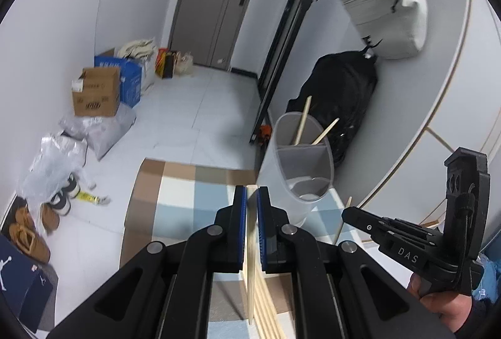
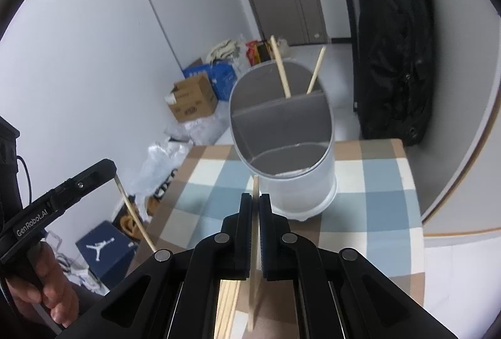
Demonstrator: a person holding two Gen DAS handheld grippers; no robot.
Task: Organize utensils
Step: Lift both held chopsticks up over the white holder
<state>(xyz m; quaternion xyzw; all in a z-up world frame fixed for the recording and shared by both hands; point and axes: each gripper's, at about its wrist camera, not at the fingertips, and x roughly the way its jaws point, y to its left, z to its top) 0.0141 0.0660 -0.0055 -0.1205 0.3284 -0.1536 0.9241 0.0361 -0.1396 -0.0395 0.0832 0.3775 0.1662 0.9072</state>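
A translucent utensil holder with a middle divider stands on the checked tablecloth. Two wooden chopsticks lean in its far compartment. My left gripper is shut on one chopstick, just left of the holder and short of it. Its tip shows at the left of the right wrist view, with that chopstick hanging below. My right gripper is shut on another chopstick, close in front of the holder. It also appears at the right. Loose chopsticks lie beneath the grippers.
A black backpack and a white bag hang on the wall behind the table. Cardboard boxes, plastic bags and shoes lie on the floor to the left. The table's far edge is just behind the holder.
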